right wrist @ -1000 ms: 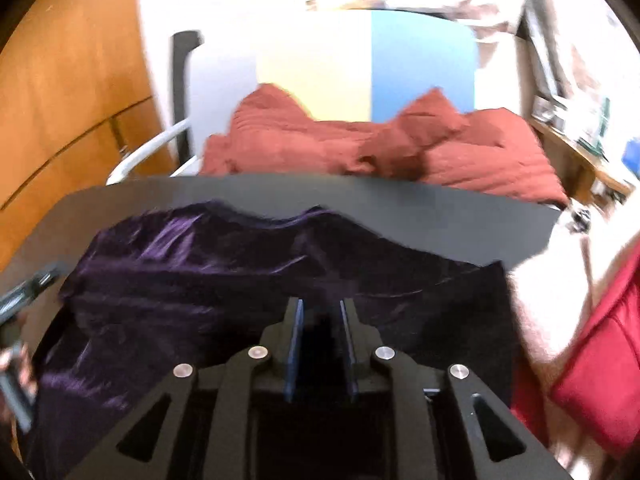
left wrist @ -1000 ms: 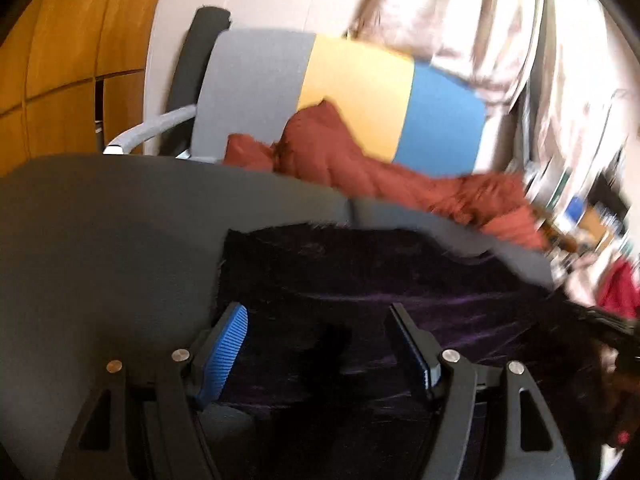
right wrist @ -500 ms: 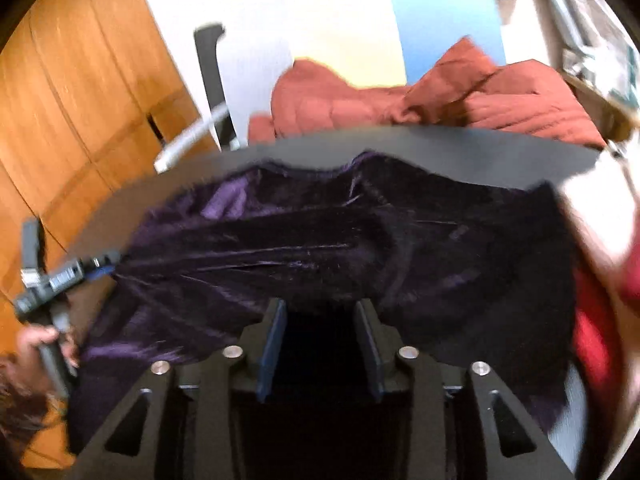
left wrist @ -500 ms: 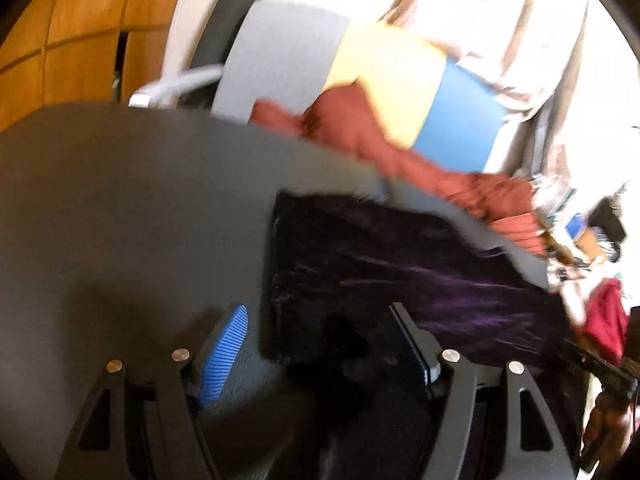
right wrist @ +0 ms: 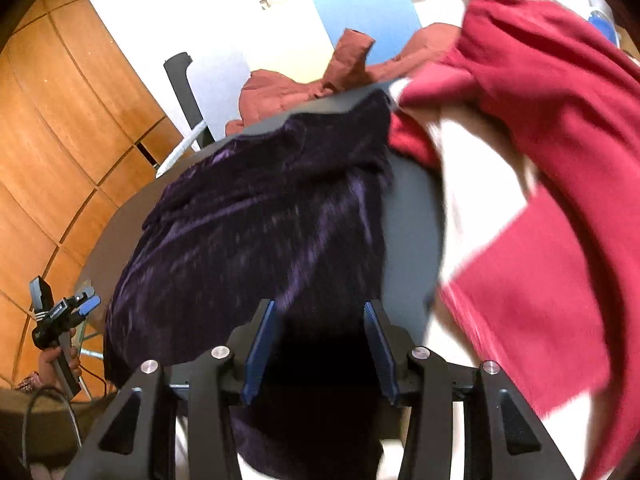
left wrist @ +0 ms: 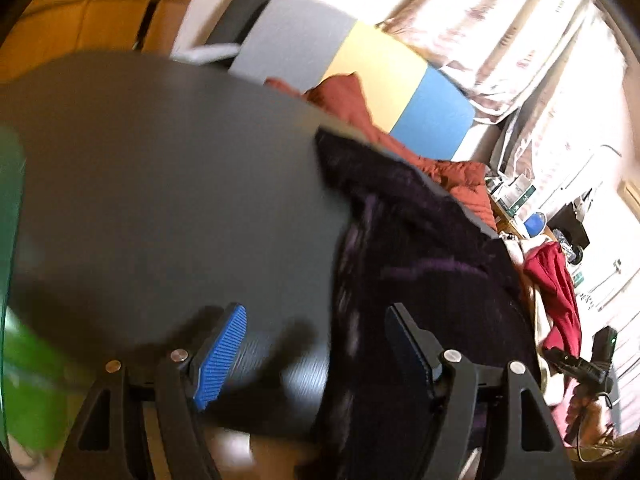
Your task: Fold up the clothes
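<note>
L wrist view: my left gripper [left wrist: 316, 344] has its jaws spread wide, nothing pinched. Blue ribbed pad [left wrist: 219, 356] sits over bare grey table [left wrist: 160, 184]; the other finger is over the near edge of the purple velvet garment [left wrist: 420, 264]. Cloth reaches between the fingers on that side, but I see no squeeze on it. Garment lies on the R part of the tabletop in this view, long axis running from the near table edge up toward the far edge, far corner pointing at the chair [left wrist: 360, 64] w/ grey, yellow and blue back. Rust-red quilted jacket [left wrist: 360, 108] on the chair seat, behind the table. Green blur at far L, can't tell what.

R wrist view: my right gripper [right wrist: 320, 344] jaws parted, roughly halfway. Dark velvet fills the gap between the pads, hanging over the near table edge; pads don't look pressed on it. Garment is roughly centred on the table here, long axis running diagonally from lower L up to upper R, narrow end toward the chair. Crimson and cream cloth [right wrist: 540, 184] heaped just R of it, touching near the far corner. Frames motion-blurred, fine detail lost.
</note>
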The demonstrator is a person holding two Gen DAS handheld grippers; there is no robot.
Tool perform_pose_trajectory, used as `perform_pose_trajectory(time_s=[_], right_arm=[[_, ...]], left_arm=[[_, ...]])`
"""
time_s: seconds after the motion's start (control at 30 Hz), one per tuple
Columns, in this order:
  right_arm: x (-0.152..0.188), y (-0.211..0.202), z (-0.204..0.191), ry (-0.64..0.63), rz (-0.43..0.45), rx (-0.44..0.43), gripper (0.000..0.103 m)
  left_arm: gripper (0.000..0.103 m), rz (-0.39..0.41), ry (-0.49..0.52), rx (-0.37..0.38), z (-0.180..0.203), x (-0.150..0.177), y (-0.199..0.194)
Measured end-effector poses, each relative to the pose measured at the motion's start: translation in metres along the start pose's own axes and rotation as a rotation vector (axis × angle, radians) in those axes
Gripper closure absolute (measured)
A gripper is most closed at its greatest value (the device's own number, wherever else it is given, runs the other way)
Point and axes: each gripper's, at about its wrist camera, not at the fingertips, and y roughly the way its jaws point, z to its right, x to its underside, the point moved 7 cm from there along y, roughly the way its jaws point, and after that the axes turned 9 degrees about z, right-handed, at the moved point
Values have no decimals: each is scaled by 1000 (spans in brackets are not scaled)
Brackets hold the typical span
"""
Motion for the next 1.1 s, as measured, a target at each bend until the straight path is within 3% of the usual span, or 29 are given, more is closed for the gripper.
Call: perform_pose_trajectory(time_s=[0.23, 0.63, 0.83, 0.87, 0.9, 0.97, 1.0, 1.03, 1.07, 1.1], right_arm=[[38, -9, 3, 40, -38, -18, 56], [97, 1, 10, 108, -221, -29, 56], [109, 16, 11, 162, -248, -72, 56], [109, 17, 6, 148, -253, -90, 61], [109, 18, 1, 131, -258, -110, 74], [106, 18, -11, 80, -253, -138, 86], [104, 17, -15, 63, -250, -143, 86], [100, 16, -19, 53, -244, -156, 87], [97, 14, -23, 44, -236, -170, 89], [90, 10, -26, 47, -215, -187, 90]], left_arm=[[29, -101, -4, 114, 18, 32, -10], [29, -284, 133, 161, 53, 87, 10], [30, -362, 145, 190, 61, 106, 20], [31, -377, 145, 203, 64, 110, 22], [37, -386, 147, 211, 67, 112, 23], [58, -407, 150, 239, 73, 114, 23], [75, -418, 144, 257, 77, 114, 23], [85, -425, 135, 274, 80, 113, 23], [93, -425, 124, 287, 83, 109, 22], [93, -412, 111, 306, 85, 103, 20]])
